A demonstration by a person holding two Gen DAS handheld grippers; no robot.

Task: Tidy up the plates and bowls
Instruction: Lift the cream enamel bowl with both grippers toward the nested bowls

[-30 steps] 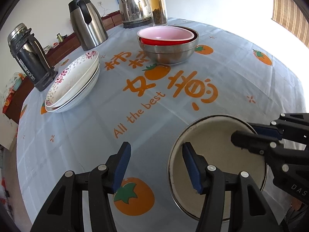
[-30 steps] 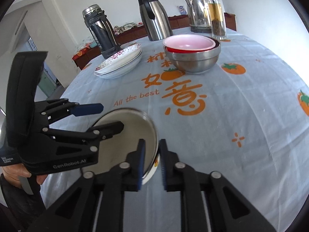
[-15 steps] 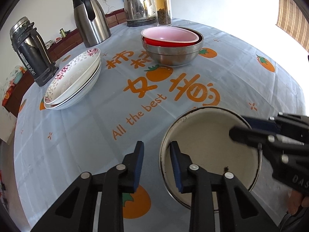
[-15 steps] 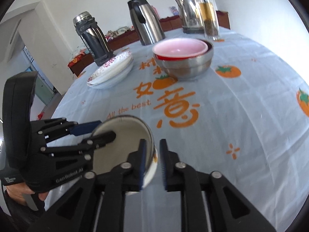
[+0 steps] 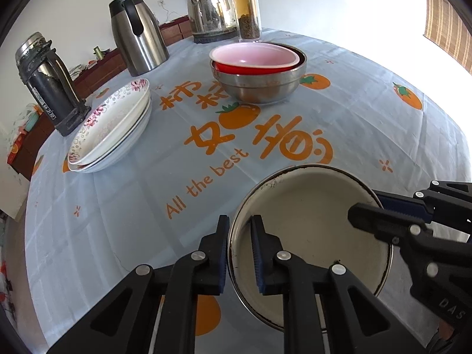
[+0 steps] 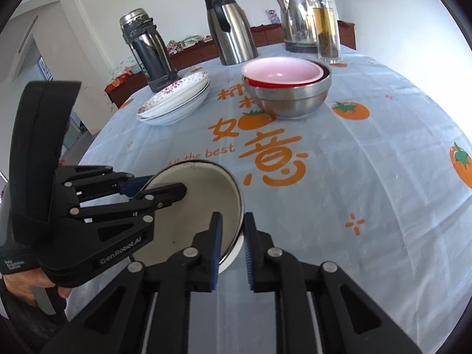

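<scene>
White walls are standing behind a round table (image 5: 383, 124) that is wearing a pale blue cloth printed with orange fruit and the words "All the best". Along its far edge a dark flask (image 5: 47, 82), a steel jug (image 5: 138, 34), a kettle (image 5: 211, 8) and a glass bottle (image 5: 246, 7) of tea are standing in a loose row. Just in front of the kettle and bottle, a pink bowl (image 5: 253, 56) is sitting inside a red bowl (image 5: 233, 69), and both are nesting in a steel bowl (image 5: 265, 88). To the left, near the flask, a stack of flowered plates (image 5: 109, 124) is lying on the cloth. Close to the near edge, a cream enamel bowl (image 5: 309, 221) with a dark rim is being held tilted above the cloth by both tools. The left gripper (image 5: 240, 253) is pinching the bowl's left rim, one finger outside the wall and the other inside. The right gripper (image 6: 231, 250) is clamping the opposite rim in the same way, one blue pad inside the bowl and one outside. In the right wrist view the left gripper (image 6: 159, 188) is reaching in from the left, with the person's hand (image 6: 20, 286) showing behind its handle. The bowl is hanging well apart from the nested bowls and from the plates.
</scene>
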